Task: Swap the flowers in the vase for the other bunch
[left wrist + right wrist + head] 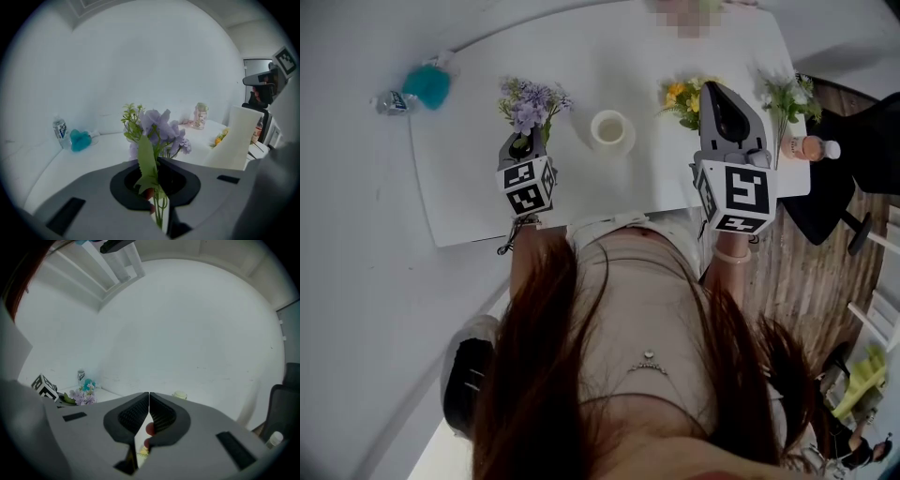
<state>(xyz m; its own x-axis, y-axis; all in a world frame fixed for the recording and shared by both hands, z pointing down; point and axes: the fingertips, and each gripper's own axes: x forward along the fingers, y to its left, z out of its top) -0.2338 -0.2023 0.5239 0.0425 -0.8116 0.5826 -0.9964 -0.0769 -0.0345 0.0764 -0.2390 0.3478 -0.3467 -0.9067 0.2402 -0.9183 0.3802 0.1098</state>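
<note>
We look down on a white table set against a pale wall. The vase stands near its middle, mouth apparently empty. The purple bunch is held over the table between the vase and the left edge, and the yellow bunch lies between the vase and the right edge. We judge both bunches light, soft and easily crushed, best held gently by the thin stems below the blooms. The left gripper does so, its jaws nearly together and pinching the purple stems. The right gripper, just short of the yellow bunch, is pressed fully closed on nothing.
</note>
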